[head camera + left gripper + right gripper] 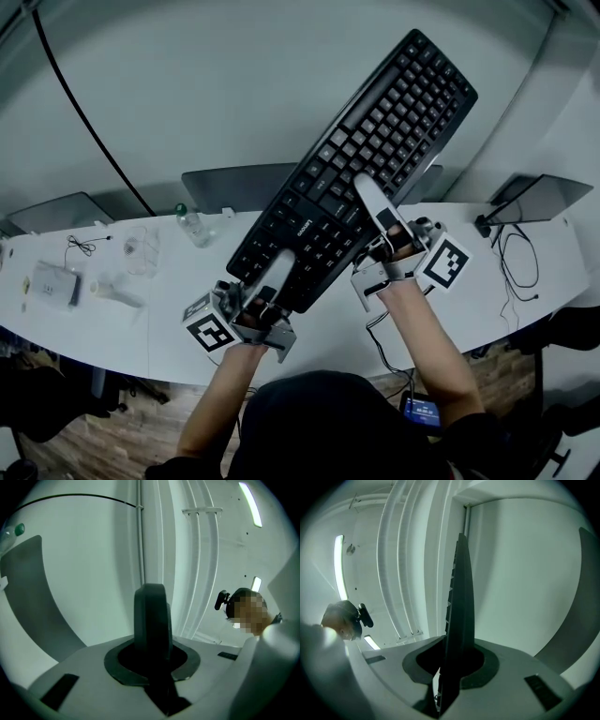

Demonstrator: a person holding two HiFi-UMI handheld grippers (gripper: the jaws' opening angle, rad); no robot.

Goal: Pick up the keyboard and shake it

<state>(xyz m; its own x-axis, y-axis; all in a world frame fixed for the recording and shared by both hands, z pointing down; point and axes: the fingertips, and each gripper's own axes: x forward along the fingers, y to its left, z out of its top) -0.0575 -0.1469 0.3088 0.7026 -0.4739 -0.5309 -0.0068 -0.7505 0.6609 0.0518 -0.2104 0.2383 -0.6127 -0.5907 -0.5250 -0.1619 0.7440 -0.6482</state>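
The black keyboard (375, 141) is up in the air above the white table (112, 328), tilted, with its far end pointing up and to the right. My left gripper (275, 272) is shut on its near left corner, one white finger (278, 265) lying across the keys. My right gripper (377, 204) is shut on the front edge near the middle, its upper finger (373, 199) over the key rows. In the left gripper view the keyboard (152, 616) shows as a dark rounded corner between the jaws. The right gripper view has the keyboard (459, 597) edge-on as a thin dark blade.
A small plastic bottle (192, 225) and a clear cup (141, 248) stand on the table's left half, with small items (56, 281) further left. Dark flat panels (234, 183) (553, 197) lie behind. Cables (516, 262) trail at the right.
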